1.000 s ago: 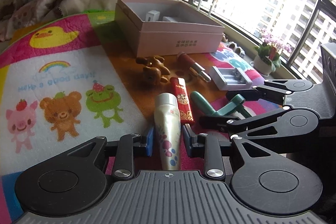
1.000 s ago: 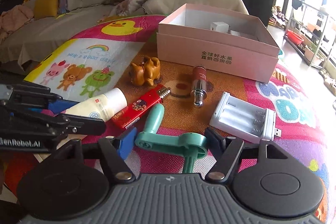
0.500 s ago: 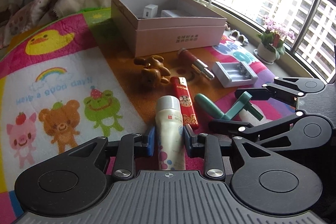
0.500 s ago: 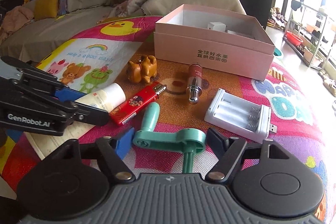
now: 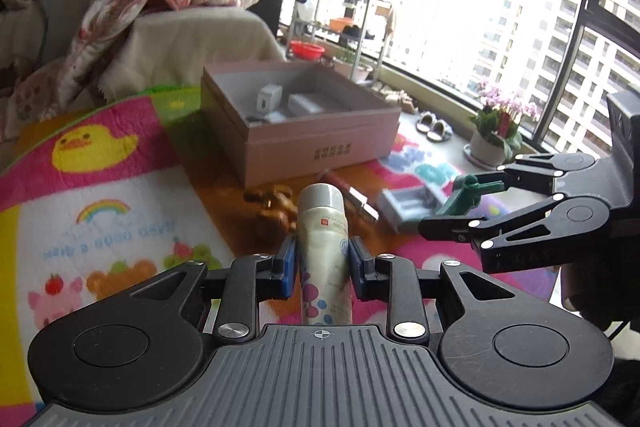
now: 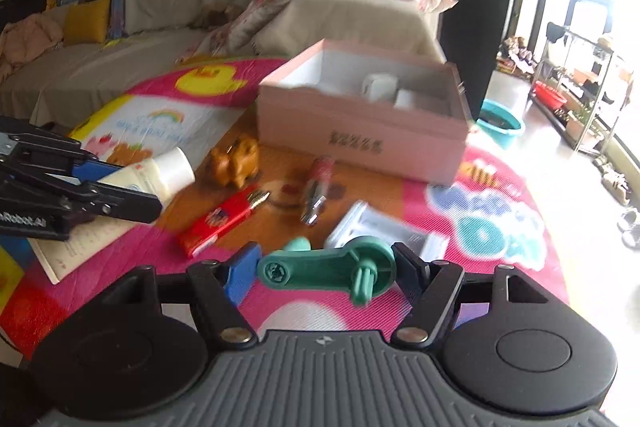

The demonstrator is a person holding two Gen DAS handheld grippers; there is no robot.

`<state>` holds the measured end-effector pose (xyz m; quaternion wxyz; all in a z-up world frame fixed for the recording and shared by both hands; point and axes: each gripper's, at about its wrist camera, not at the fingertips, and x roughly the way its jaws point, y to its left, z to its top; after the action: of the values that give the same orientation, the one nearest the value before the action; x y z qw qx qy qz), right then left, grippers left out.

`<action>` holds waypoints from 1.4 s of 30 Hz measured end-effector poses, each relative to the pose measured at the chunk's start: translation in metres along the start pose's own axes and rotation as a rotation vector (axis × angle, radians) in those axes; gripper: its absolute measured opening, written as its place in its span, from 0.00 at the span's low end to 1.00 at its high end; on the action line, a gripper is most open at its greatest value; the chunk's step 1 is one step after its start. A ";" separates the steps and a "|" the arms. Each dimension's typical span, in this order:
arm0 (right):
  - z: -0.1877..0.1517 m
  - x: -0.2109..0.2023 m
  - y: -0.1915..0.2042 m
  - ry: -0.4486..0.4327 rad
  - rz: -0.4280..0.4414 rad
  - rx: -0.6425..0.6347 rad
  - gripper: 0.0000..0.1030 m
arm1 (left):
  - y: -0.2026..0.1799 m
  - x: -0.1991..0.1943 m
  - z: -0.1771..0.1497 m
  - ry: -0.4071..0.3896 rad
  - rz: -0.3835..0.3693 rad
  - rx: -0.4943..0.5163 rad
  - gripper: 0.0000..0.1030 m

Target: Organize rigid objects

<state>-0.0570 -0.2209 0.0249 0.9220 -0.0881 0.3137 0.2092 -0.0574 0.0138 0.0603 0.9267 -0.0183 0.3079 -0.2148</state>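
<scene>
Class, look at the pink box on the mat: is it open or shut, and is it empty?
Open and not empty. The pink box has no lid on it, and white items lie inside, seen from both wrist views.

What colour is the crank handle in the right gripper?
Teal green; the crank handle shows best in the right wrist view.

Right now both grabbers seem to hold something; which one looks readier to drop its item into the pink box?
Probably the left gripper: its tube points straight at the pink box, directly ahead. The right gripper, holding the green crank, has the box ahead but slightly off to one side.
</scene>
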 end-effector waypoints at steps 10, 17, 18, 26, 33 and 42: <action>0.056 -0.007 -0.043 -0.201 -0.056 0.072 0.69 | 0.011 0.053 0.128 -0.178 -0.055 -0.016 0.30; 0.114 0.027 -0.060 -0.371 -0.002 0.107 0.77 | 0.041 0.138 0.197 -0.171 -0.078 -0.157 0.30; 0.118 0.035 -0.062 -0.355 -0.002 0.119 0.80 | 0.046 0.150 0.195 -0.147 -0.054 -0.165 0.30; 0.045 0.049 -0.054 -0.179 -0.059 0.075 0.85 | 0.071 0.119 0.130 -0.154 0.002 -0.237 0.30; 0.000 0.042 -0.069 -0.056 -0.065 0.206 0.85 | 0.062 0.049 0.053 -0.150 0.018 -0.270 0.30; -0.009 0.045 -0.051 -0.007 -0.076 0.244 0.86 | 0.041 0.025 0.004 -0.024 0.072 -0.191 0.30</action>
<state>-0.0070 -0.2539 -0.0083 0.9342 0.0135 0.3301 0.1348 -0.0213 0.0401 0.0431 0.9314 -0.0980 0.3164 -0.1508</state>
